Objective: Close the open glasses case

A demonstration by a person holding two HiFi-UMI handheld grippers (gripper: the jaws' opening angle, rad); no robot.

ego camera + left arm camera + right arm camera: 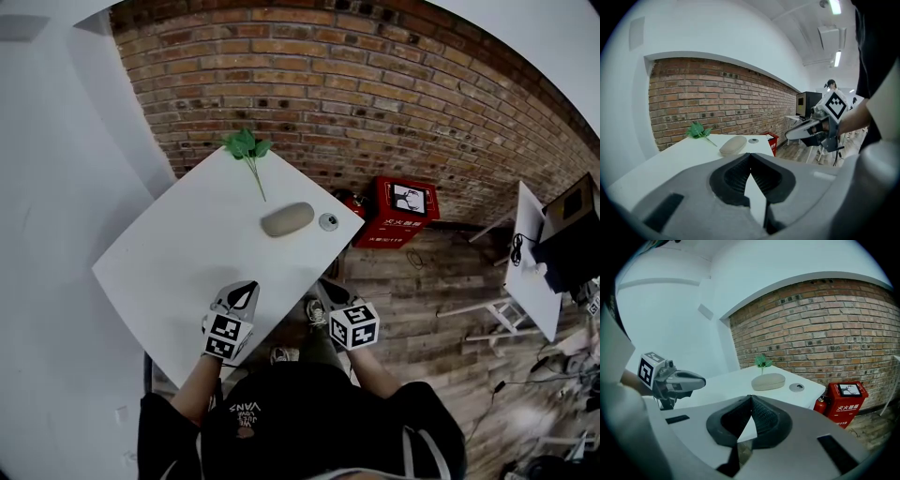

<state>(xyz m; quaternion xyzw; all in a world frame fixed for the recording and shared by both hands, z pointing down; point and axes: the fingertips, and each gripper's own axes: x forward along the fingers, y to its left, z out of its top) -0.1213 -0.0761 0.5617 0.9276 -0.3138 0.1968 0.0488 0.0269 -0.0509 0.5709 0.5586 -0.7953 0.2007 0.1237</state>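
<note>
The left gripper (246,289) is hovering over the near edge of the one white table (159,253), and the right gripper (323,283) is hanging just beside it, off that edge. Each is clenching its two jaws tip to tip on nothing. The single glasses case (287,219) is lying lid-down well ahead of both pairs of fingers, with one round grey disc (328,221) sitting just beside it on the right gripper's side and one green leafy sprig (247,148) lying farther beyond.

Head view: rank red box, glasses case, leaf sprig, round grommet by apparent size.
1. red box, though it sits farther from the camera than the rest.
2. glasses case and leaf sprig: about alike, not ranked.
3. round grommet, clearly smallest.
</note>
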